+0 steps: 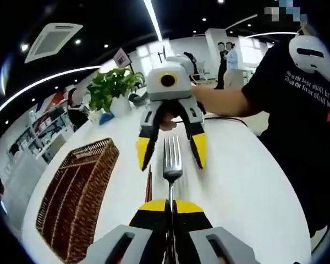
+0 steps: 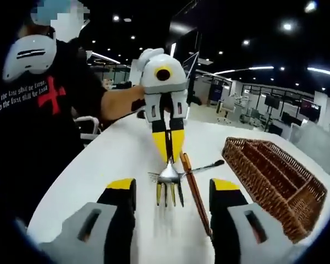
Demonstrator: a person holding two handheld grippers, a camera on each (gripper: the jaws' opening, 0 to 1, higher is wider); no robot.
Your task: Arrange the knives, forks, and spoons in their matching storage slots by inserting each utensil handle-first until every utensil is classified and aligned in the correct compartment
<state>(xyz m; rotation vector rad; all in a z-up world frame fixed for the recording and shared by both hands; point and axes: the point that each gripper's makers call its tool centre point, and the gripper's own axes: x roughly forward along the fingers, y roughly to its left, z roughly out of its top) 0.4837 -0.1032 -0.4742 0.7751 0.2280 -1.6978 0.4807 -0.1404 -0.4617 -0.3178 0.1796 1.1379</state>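
1. Nearest in the left gripper view, the left gripper [image 1: 170, 208] has its yellow-tipped jaws pressed together on the handle of a fork [image 1: 172, 159]. The tines point away from it, toward the other gripper.

2. In the right gripper view, the right gripper [image 2: 172, 190] stands with its jaws wide apart and nothing between them. The fork's tines [image 2: 169, 192] lie in the gap, over the white table [image 2: 99, 165], touching neither jaw.

3. Just beside the fork lies a brown stick-like utensil [image 2: 195, 190], and behind the fork head a spoon or similar piece [image 2: 206, 165] angles toward the basket. I cannot tell exactly what either one is.

4. Handling, as a judgement: the fork looks like polished metal, so it should be stiff, fairly light and slippery. It could swivel in a narrow pinch. The flat handle is the best place to take hold, close to the neck for control, though the handle end must stay free to go in first. A handover to the right gripper at the neck or tines would free that end.

5. Farther off, the wicker basket [image 1: 77, 203] with long dividers sits to one side, well apart from the fork.

6. Beyond that are a potted plant [image 1: 113, 88] on the table and the person's dark shirt [image 1: 302, 110].
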